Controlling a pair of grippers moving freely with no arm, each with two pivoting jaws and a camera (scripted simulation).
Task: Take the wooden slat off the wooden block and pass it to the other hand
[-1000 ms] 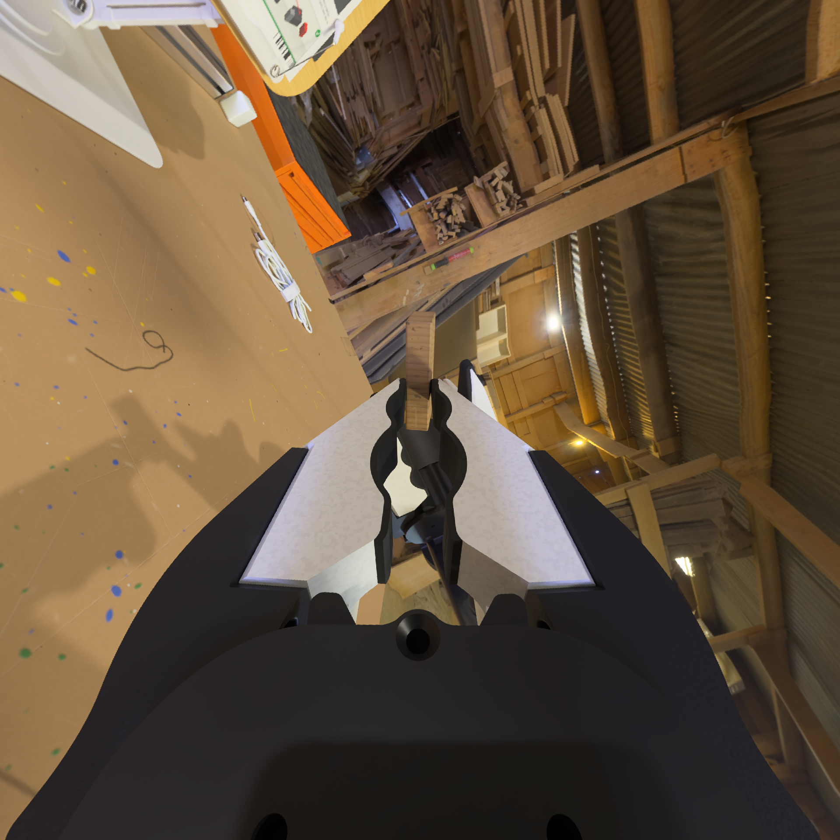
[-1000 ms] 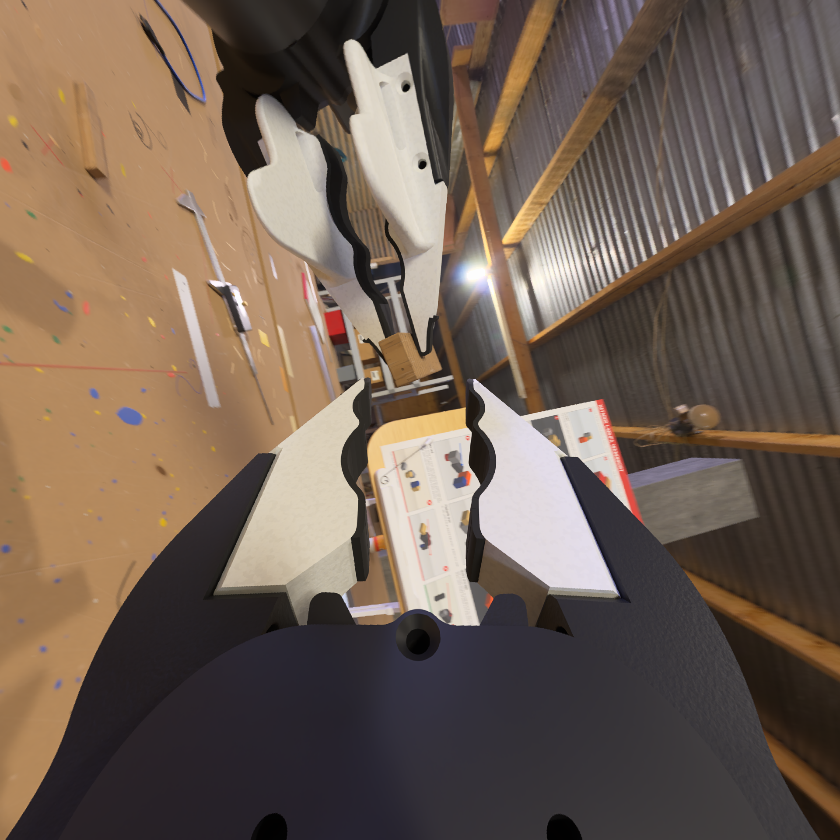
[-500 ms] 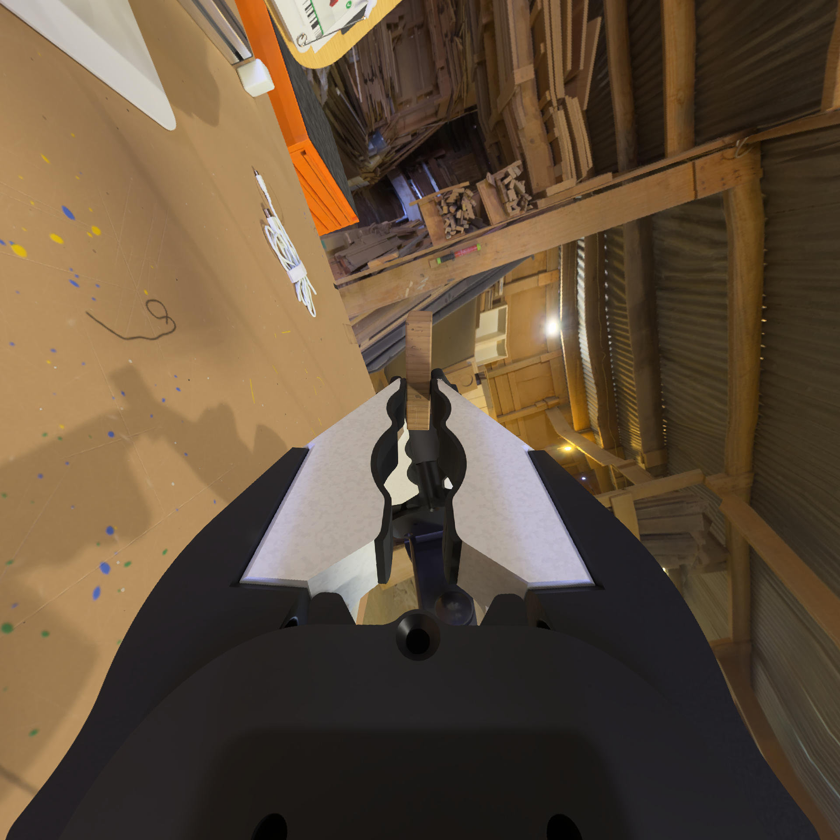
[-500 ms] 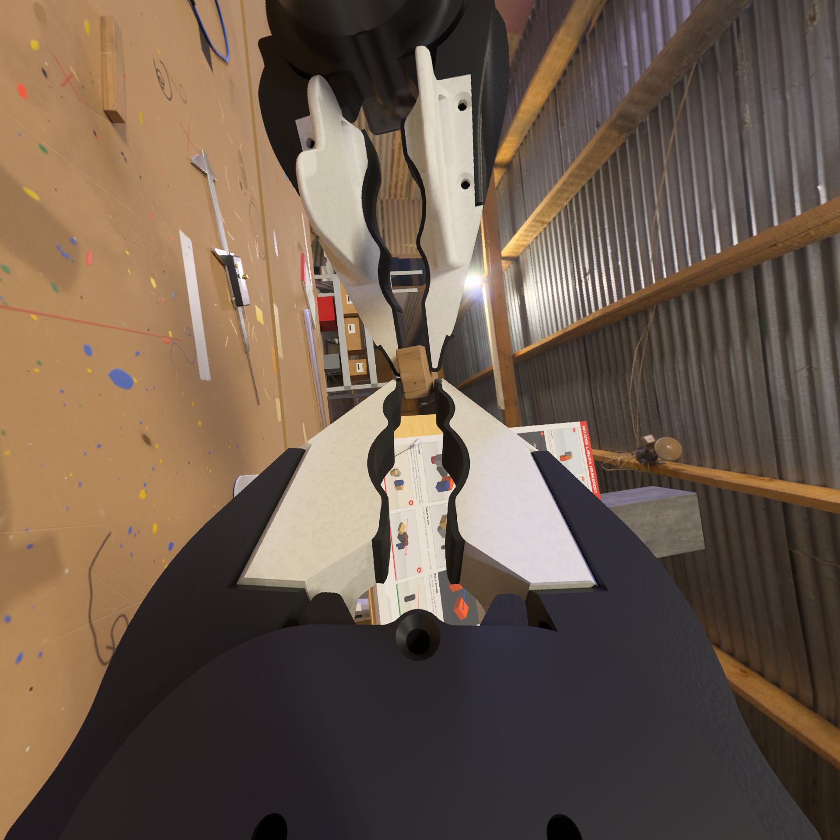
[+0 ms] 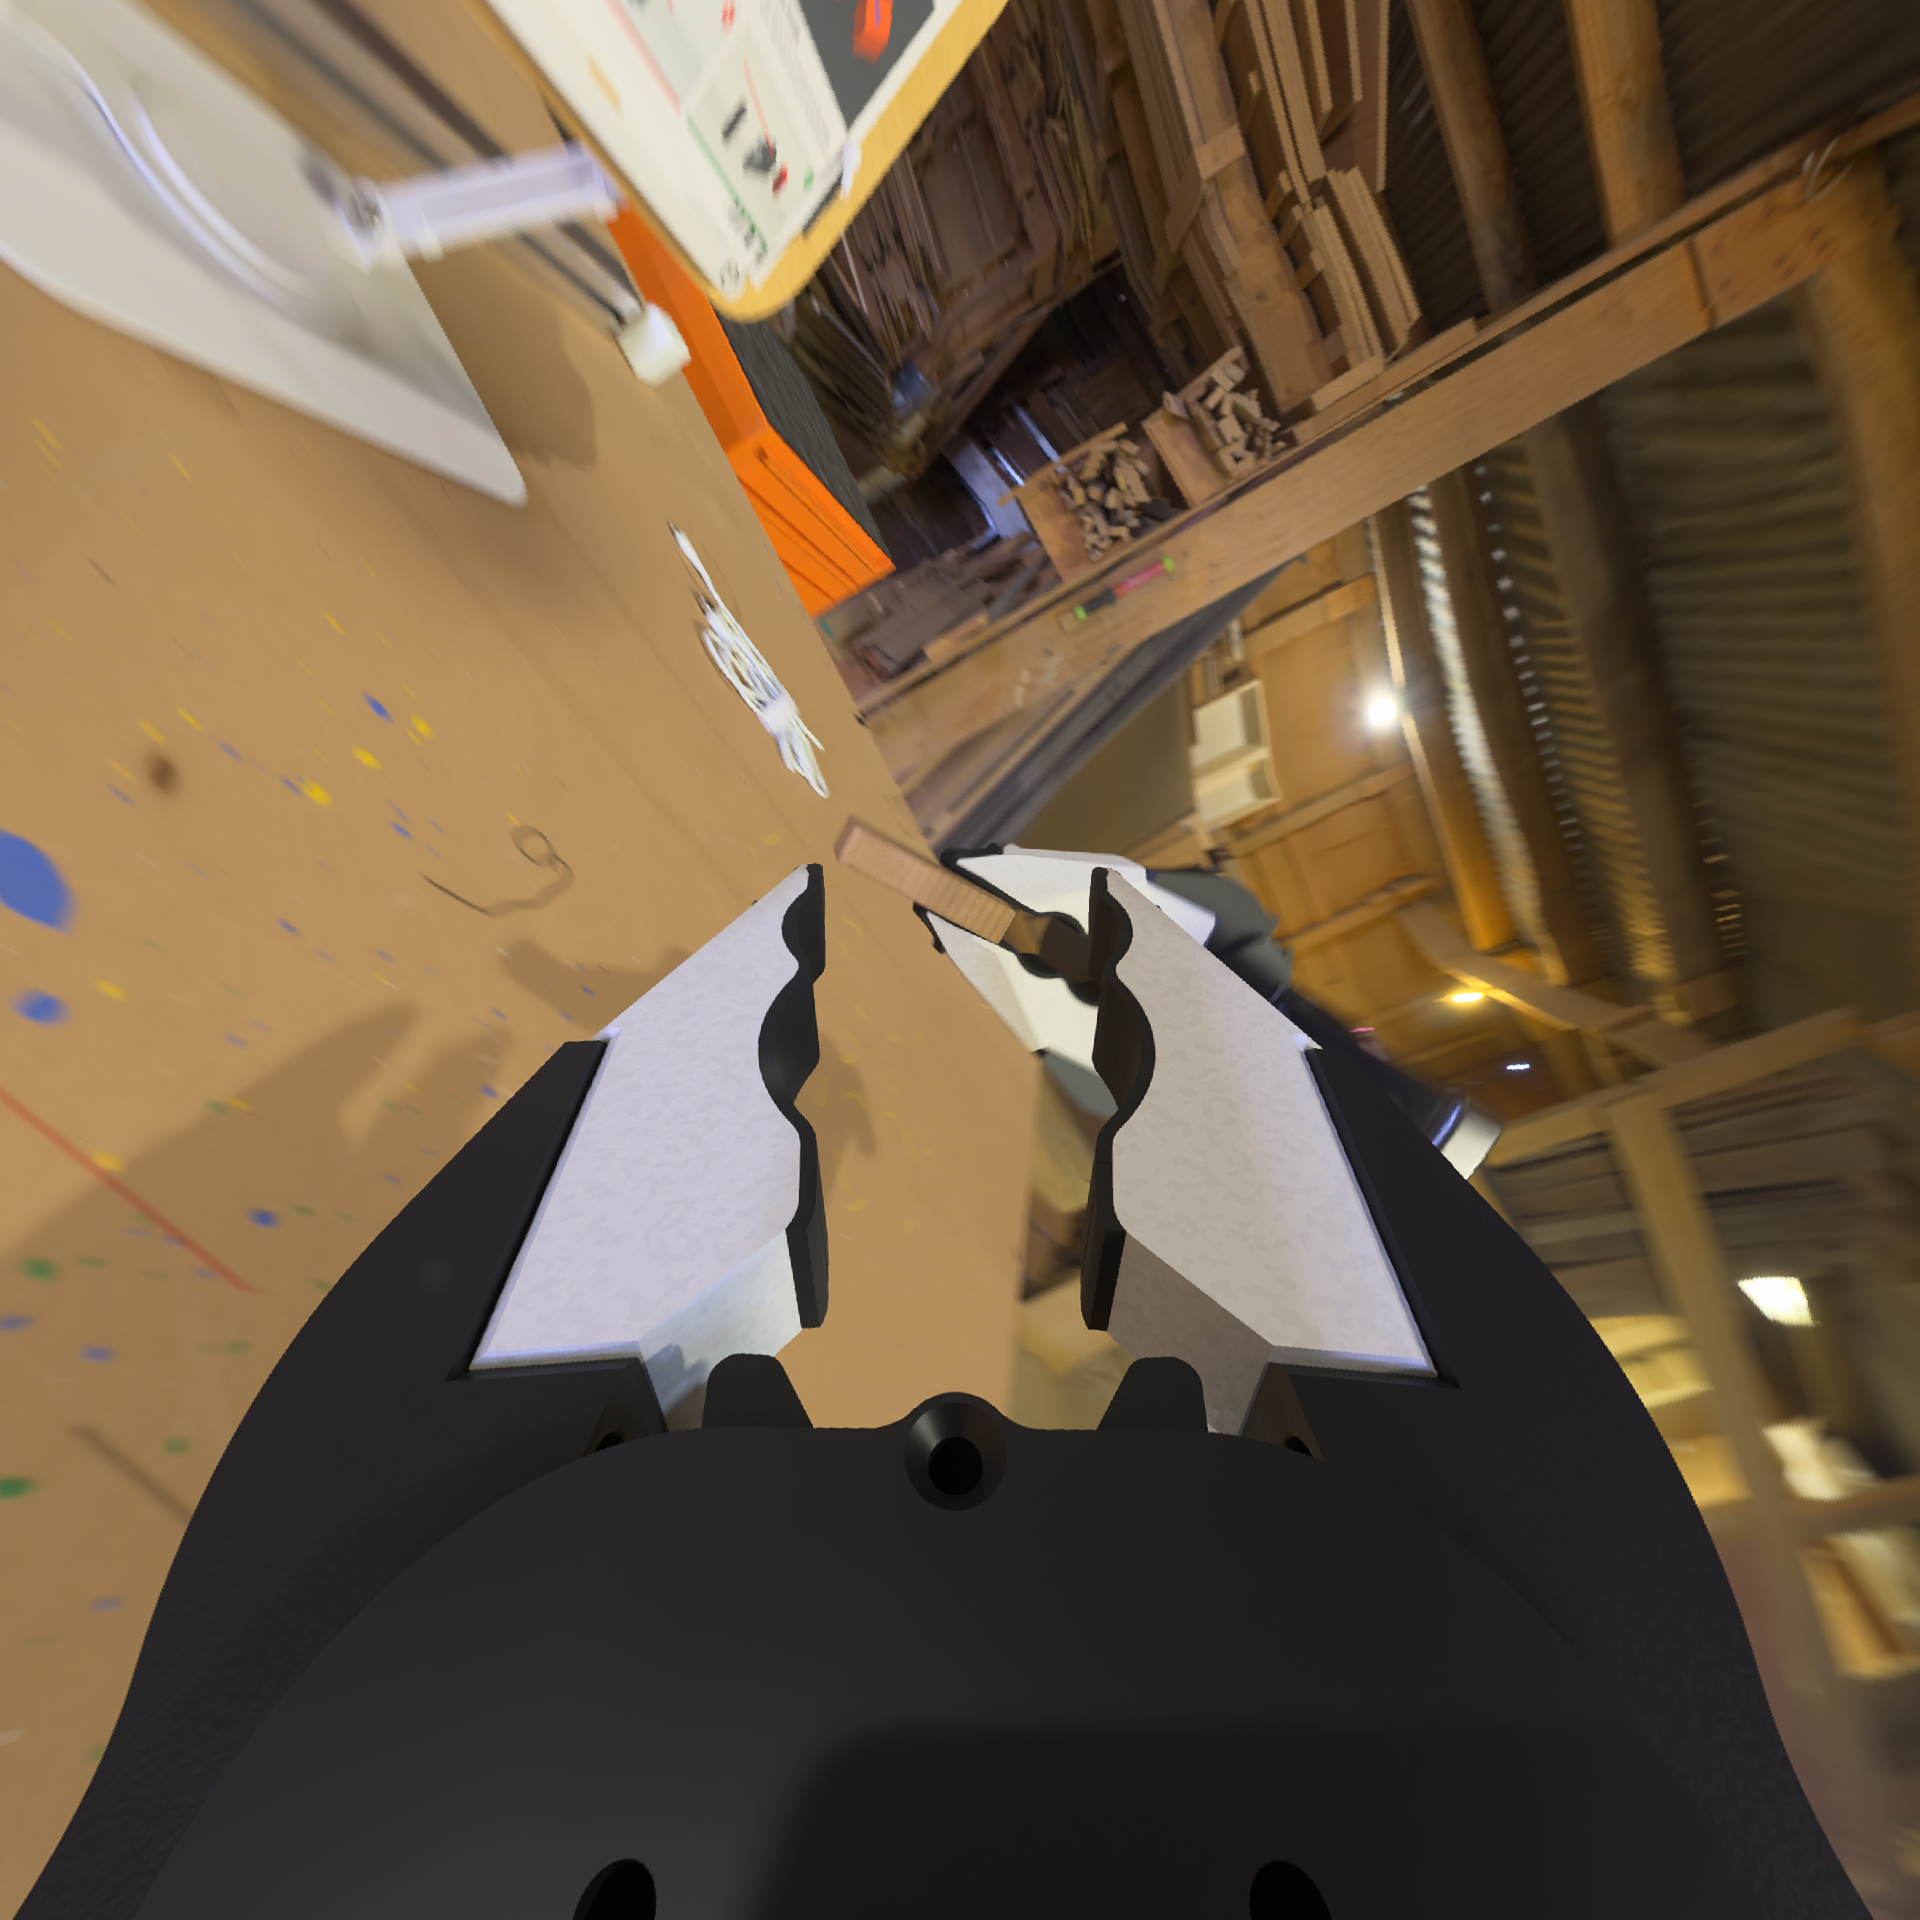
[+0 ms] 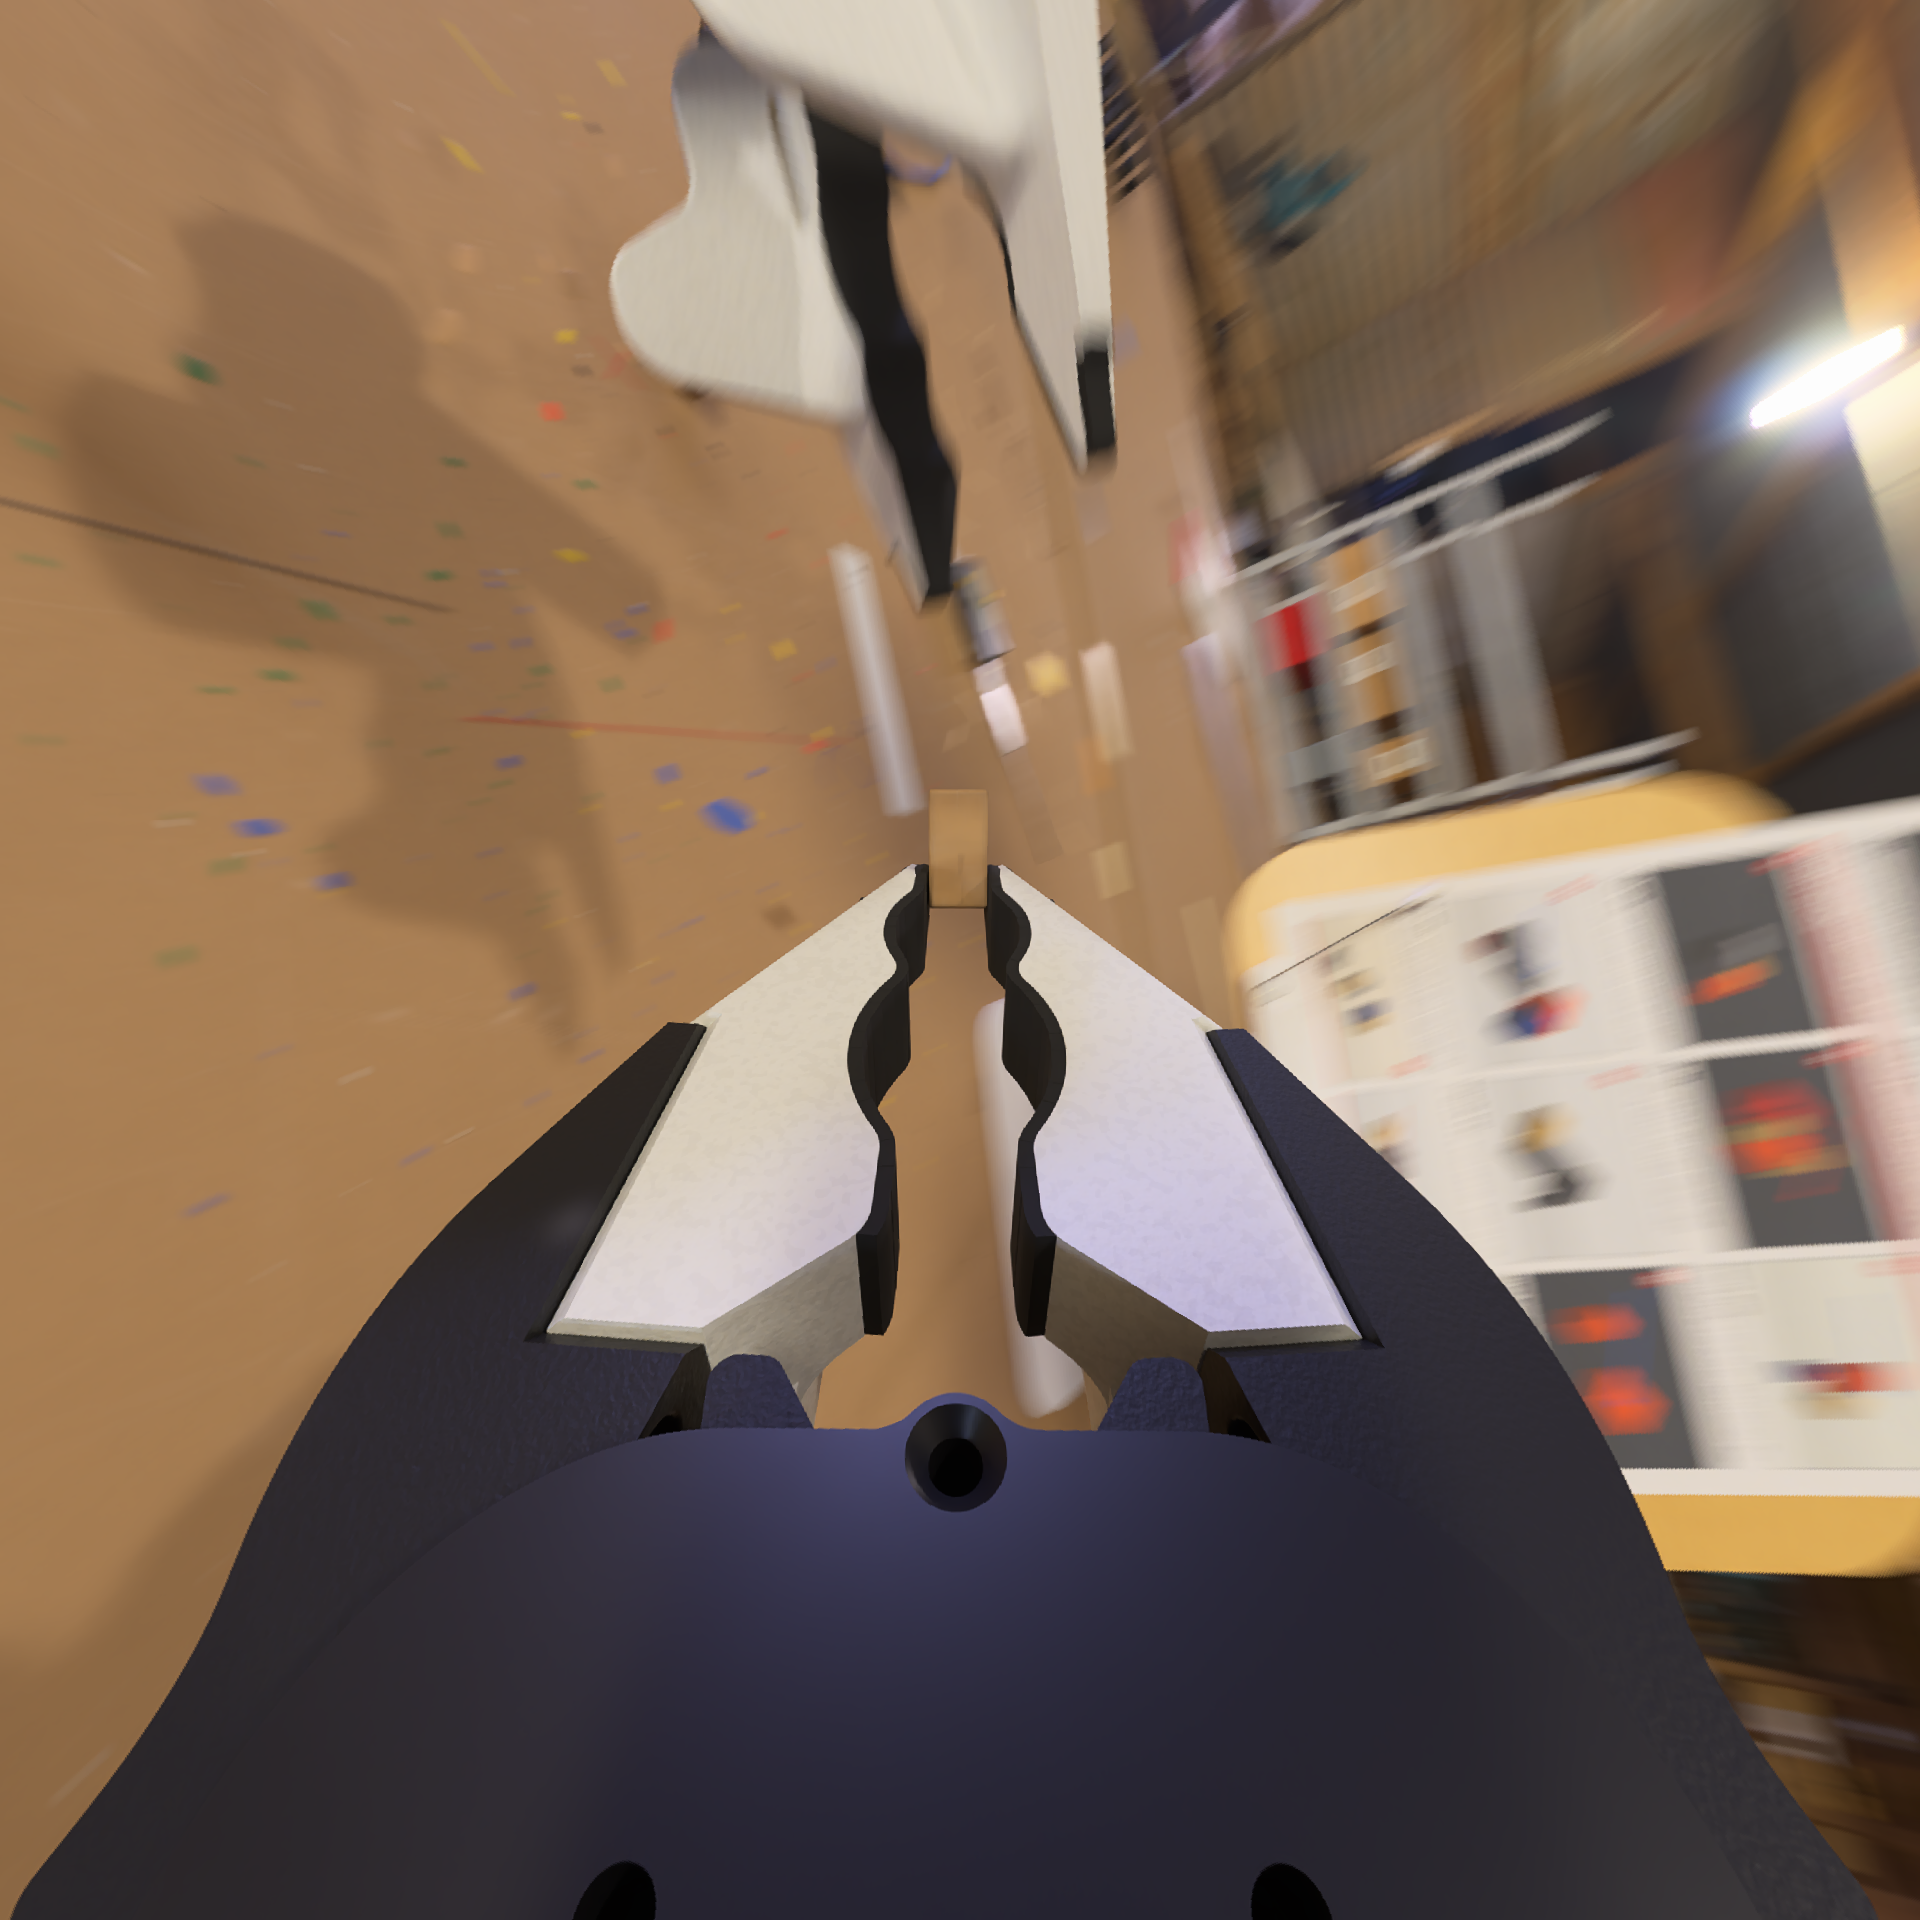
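The wooden slat (image 6: 958, 840) is a short light-brown strip pinched at the tips of my right gripper (image 6: 956, 878), which is shut on it. In the left wrist view the slat (image 5: 914, 883) sticks out to the left from the right gripper's white fingers (image 5: 1013, 971), above the table. My left gripper (image 5: 956, 878) is open and empty, with its fingers wide apart just short of the slat. In the right wrist view it shows blurred at the top (image 6: 831, 260), apart from the slat. The wooden block is not in view.
The brown table (image 5: 312, 935) carries paint specks. On it lie a white cable coil (image 5: 758, 675), a white tray (image 5: 208, 291), an orange crate (image 5: 779, 468) and a printed sheet on a board (image 6: 1558, 1143). A white ruler (image 6: 878, 686) lies beyond the slat.
My left gripper has opened and let go of the slat. My right gripper keeps its hold on it. The two grippers have drawn apart and both views have swung.
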